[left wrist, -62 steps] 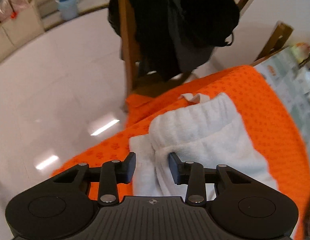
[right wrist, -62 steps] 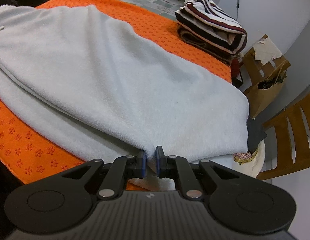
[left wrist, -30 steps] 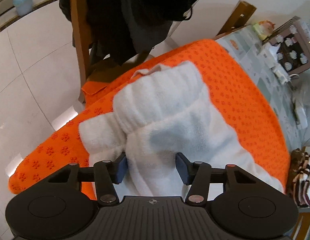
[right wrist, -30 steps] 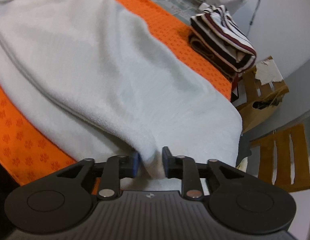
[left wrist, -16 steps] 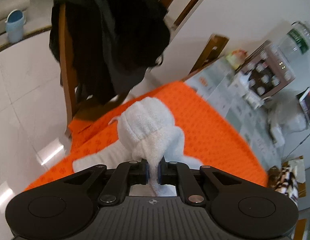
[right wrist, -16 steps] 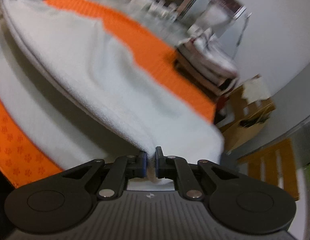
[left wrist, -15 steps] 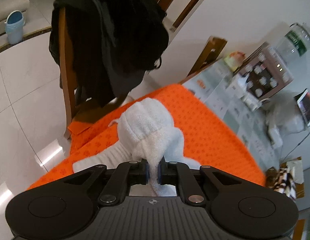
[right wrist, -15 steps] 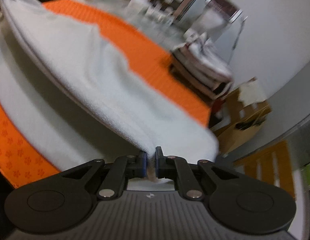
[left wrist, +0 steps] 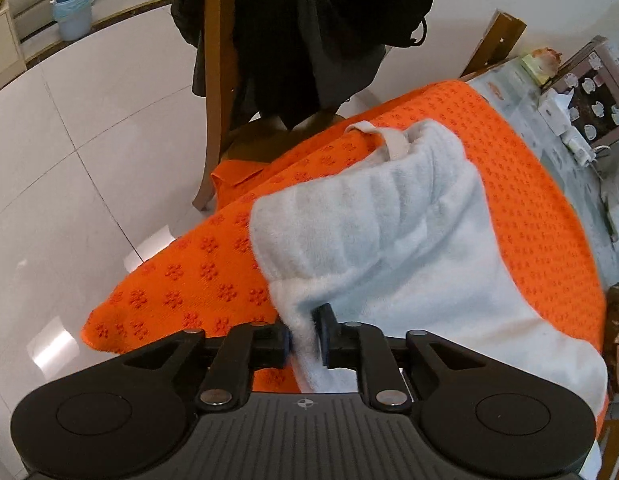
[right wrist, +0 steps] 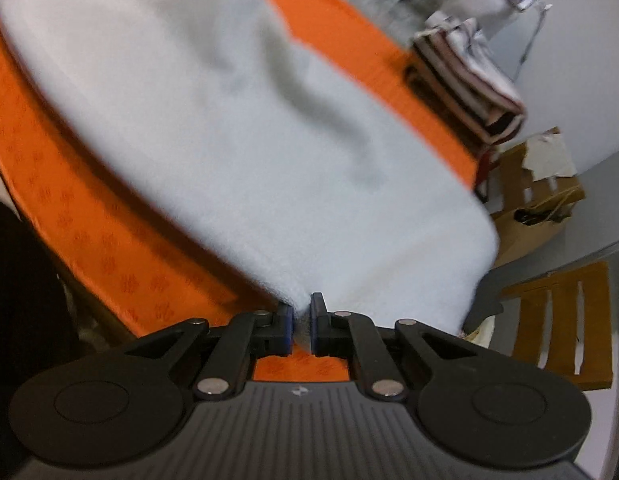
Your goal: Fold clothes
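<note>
A white fleece garment [left wrist: 389, 240] with a ribbed waistband [left wrist: 349, 208] and a drawstring loop lies on the orange mat [left wrist: 197, 280]. My left gripper [left wrist: 305, 330] pinches a fold of it just under the waistband; its jaws are opening, with the fabric still pressed between the pads. In the blurred right wrist view, the garment [right wrist: 249, 140] spreads across the mat [right wrist: 109, 240]. My right gripper [right wrist: 301, 312] is shut on its near edge at the mat's front.
A wooden chair draped with dark clothes [left wrist: 309, 20] stands past the table's left end, with a blue bucket [left wrist: 71, 8] on the floor behind. Folded striped clothes [right wrist: 469, 76] lie at the mat's far right. A paper bag [right wrist: 537, 200] and a slatted chair [right wrist: 561, 320] stand beyond.
Both grippers closed on the white garment within the last second. The left one lifted the waistband, then came back down near the mat. The right view is blurred, and orange mat now shows beside its fold.
</note>
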A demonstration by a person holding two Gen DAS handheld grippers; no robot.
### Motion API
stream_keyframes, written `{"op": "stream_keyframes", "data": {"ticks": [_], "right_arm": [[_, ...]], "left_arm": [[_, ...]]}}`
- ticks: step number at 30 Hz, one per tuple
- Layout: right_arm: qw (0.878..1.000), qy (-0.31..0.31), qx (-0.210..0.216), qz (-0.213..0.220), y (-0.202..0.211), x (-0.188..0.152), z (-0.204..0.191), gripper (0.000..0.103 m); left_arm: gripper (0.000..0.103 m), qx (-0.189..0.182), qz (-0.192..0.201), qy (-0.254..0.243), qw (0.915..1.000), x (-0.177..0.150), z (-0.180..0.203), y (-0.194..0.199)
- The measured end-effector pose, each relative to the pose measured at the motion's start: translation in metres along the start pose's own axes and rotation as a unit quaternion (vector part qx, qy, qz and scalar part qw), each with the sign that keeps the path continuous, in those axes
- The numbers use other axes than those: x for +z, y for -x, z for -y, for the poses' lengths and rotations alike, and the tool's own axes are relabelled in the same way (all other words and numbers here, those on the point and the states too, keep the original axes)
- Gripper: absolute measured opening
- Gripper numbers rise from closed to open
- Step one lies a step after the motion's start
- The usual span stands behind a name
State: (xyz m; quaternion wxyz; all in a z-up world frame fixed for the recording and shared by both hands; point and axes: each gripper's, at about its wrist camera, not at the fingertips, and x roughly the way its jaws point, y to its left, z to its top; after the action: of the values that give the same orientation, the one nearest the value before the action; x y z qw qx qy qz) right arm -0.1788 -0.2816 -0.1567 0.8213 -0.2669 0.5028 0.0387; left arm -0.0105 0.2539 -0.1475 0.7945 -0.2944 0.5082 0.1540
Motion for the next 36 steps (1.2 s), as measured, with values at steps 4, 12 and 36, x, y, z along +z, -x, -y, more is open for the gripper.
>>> {"op": "stream_keyframes", "data": {"ticks": [4, 12, 36], "right_arm": [[1.000, -0.001, 0.003, -0.005, -0.009, 0.001, -0.001, 0.010], [1.000, -0.028, -0.007, 0.001, 0.000, 0.008, 0.004, 0.010], [0.934, -0.349, 0.013, 0.072, 0.054, -0.045, 0.096, 0.038]], "left_arm": [[0.026, -0.007, 0.017, -0.020, 0.9996, 0.005, 0.006, 0.019], [0.038, -0.008, 0.139, -0.074, 0.9874, 0.009, 0.035, 0.084], [0.044, -0.102, 0.041, -0.343, 0.9330, -0.050, 0.239, 0.012]]}}
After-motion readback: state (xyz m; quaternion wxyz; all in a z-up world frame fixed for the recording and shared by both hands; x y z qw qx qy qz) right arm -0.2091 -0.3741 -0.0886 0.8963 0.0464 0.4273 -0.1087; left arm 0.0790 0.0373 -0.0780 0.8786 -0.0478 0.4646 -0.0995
